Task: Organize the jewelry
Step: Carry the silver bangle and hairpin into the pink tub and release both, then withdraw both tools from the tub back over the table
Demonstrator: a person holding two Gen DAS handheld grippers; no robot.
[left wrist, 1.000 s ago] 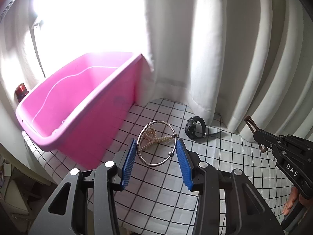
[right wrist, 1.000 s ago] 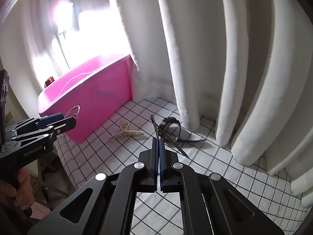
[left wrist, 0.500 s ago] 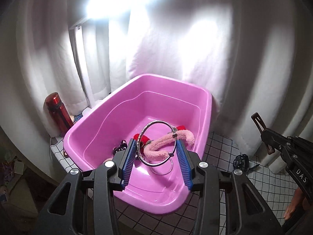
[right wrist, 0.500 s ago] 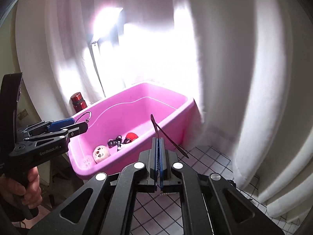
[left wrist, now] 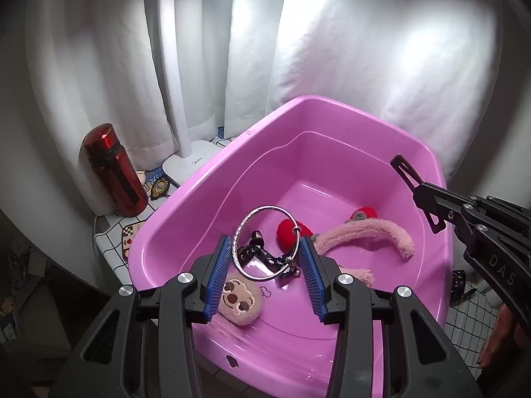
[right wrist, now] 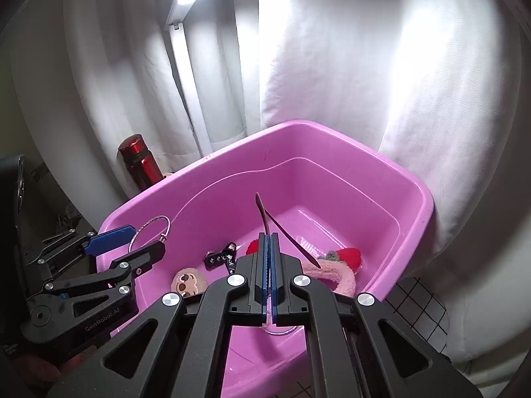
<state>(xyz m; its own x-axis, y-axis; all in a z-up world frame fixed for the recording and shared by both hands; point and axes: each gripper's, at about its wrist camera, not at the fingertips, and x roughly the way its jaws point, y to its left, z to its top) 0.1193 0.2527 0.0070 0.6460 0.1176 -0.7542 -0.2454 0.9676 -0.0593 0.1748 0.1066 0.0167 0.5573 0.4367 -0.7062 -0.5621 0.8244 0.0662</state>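
My left gripper [left wrist: 265, 258] is shut on a silver ring bangle [left wrist: 245, 229] and holds it above the pink tub [left wrist: 332, 109]. It also shows in the right wrist view [right wrist: 132, 235] with the bangle [right wrist: 156, 220]. My right gripper [right wrist: 268, 242] is shut on a thin dark brown strap [right wrist: 262, 212] over the same tub [right wrist: 332, 132]. In the left wrist view the strap end [left wrist: 406, 172] sticks out of the right gripper [left wrist: 431, 199] above the tub's right rim.
In the tub lie a pink fuzzy headband [left wrist: 371, 235], red plush pieces [left wrist: 288, 235], a black strap [left wrist: 262, 255] and a beige plush face [left wrist: 239, 301]. A red bottle [left wrist: 113, 169] and a white lamp base [left wrist: 189, 165] stand behind it. White curtains [left wrist: 365, 49] hang close.
Both grippers have swung from the checked table to over the pink tub, carrying the bangle and the strap. The tub's inside has come into closer view.
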